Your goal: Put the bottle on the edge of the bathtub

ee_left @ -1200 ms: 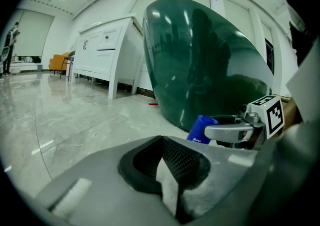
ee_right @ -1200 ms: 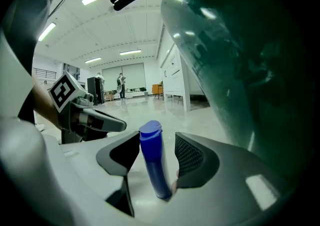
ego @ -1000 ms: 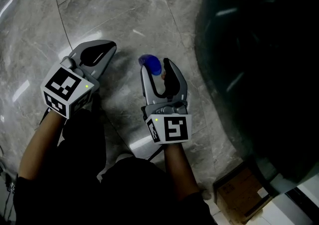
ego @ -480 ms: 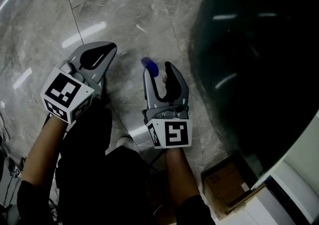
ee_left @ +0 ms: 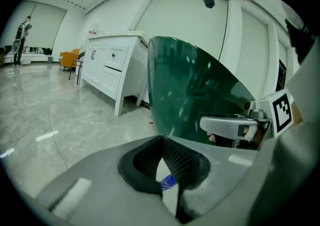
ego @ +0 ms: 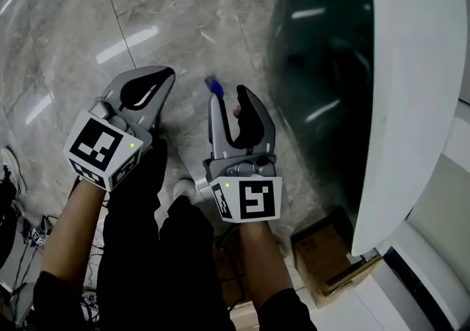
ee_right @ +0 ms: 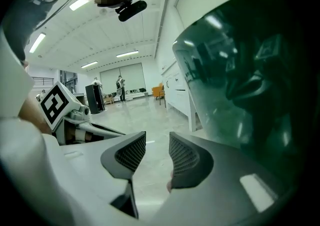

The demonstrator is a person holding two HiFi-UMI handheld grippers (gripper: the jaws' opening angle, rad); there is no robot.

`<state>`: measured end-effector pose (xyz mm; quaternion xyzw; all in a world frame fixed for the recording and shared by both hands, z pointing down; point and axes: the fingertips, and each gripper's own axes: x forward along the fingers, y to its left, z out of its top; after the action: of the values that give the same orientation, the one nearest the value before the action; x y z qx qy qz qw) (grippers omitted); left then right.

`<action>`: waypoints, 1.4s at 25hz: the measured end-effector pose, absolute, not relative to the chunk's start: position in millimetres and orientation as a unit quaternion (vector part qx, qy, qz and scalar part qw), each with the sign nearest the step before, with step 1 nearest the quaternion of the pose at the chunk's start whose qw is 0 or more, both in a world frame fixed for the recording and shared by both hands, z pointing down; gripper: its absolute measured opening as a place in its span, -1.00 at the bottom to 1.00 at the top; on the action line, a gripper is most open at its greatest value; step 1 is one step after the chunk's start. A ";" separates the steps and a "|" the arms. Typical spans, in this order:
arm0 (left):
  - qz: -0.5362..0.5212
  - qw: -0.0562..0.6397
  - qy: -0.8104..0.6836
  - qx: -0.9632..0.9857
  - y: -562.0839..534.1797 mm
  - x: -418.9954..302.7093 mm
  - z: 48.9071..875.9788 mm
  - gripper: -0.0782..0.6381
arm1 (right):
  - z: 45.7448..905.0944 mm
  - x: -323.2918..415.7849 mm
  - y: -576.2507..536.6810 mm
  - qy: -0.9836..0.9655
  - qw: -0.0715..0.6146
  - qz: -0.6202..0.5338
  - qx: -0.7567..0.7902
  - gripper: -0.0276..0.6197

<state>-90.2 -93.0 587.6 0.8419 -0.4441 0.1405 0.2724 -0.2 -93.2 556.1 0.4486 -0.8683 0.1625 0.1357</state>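
while the two grippers hang side by side over a grey marble floor point(ego: 169, 6), the bottle point(ego: 214, 87) shows in the head view only as a small, blurred blue top, a little above the centre of the frame. its body cannot be made out. it appears against the floor just up and left of the right gripper point(ego: 230, 96), beside the tip of that gripper's left finger. it is outside the gap rather than between the fingers, and neither gripper seems to touch it.

the right gripper's fingers point(ego: 250, 117) are released. in the right gripper view they stand apart with only floor visible between the ribbed pads, though they have just been closing somewhat.

the left gripper point(ego: 166, 73), at centre left of the head view, has its fingers clenched, tips meeting, with nothing clamped at the tips. in the left gripper view a scrap of blue and white shows through the slit behind the tips, and i cannot tell whether that is the bottle lower down.

the bathtub point(ego: 323, 102) fills the right of the head view, a dark green glossy wall topped by a broad white edge point(ego: 411, 87). the bottle is well apart from that edge, on the floor side of the tub.
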 end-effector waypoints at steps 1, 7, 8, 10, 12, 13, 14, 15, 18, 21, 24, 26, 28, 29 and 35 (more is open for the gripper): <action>0.140 0.273 -0.444 0.842 -91.5 -87.2 577.1 -0.78 | 546.0 2.0 -91.8 -0.867 0.136 0.162 0.451 -0.41; 0.142 0.261 -0.435 0.850 -84.8 -71.9 516.5 -0.78 | 490.8 9.9 -85.1 -0.860 0.132 0.166 0.465 -0.58; 0.144 0.268 -0.436 0.847 -84.7 -71.4 507.8 -0.78 | 482.8 9.7 -85.5 -0.858 0.132 0.165 0.467 -0.60; 0.146 0.281 -0.443 0.839 -84.3 -71.8 491.1 -0.78 | 466.2 10.0 -86.3 -0.854 0.132 0.165 0.475 -0.63; 0.141 0.285 -0.454 0.833 -83.5 -74.5 475.0 -0.78 | 447.3 11.8 -86.1 -0.850 0.130 0.166 0.483 -0.65; 0.137 0.289 -0.462 0.827 -83.6 -76.7 465.7 -0.78 | 437.6 12.6 -85.9 -0.848 0.129 0.166 0.486 -0.66; 0.132 0.297 -0.469 0.821 -84.1 -79.1 455.2 -0.78 | 428.0 12.9 -85.9 -0.847 0.128 0.167 0.489 -0.66; 0.125 0.306 -0.476 0.815 -84.5 -81.5 444.9 -0.78 | 418.4 12.8 -86.4 -0.845 0.128 0.166 0.492 -0.67; 0.114 0.310 -0.491 0.806 -83.8 -87.6 422.7 -0.78 | 388.9 12.8 -90.1 -0.837 0.124 0.163 0.507 -0.73; 0.129 0.297 -0.487 0.811 -80.9 -86.0 398.6 -0.78 | 360.2 15.7 -93.3 -0.828 0.114 0.164 0.524 -0.77; 0.127 0.295 -0.485 0.813 -86.7 -87.3 368.0 -0.78 | 333.6 17.2 -99.1 -0.821 0.105 0.161 0.537 -0.78; 0.129 0.287 -0.481 0.818 -94.0 -88.0 351.3 -0.78 | 320.0 18.2 -103.3 -0.816 0.101 0.158 0.547 -0.81; 0.132 0.278 -0.474 0.825 -100.5 -87.7 337.6 -0.78 | 305.7 20.2 -107.7 -0.809 0.097 0.157 0.558 -0.84; 0.131 0.275 -0.471 0.828 -103.1 -86.9 331.1 -0.78 | 297.3 21.4 -110.1 -0.805 0.094 0.156 0.564 -0.86; 0.135 0.264 -0.441 0.847 -103.5 -73.5 302.4 -0.78 | 252.3 33.7 -107.8 -0.790 0.084 0.145 0.589 -0.87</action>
<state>-73.5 -103.5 302.4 0.8470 -0.4411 0.1346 0.2645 33.7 -107.8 252.3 0.5894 -0.7903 0.1446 0.0843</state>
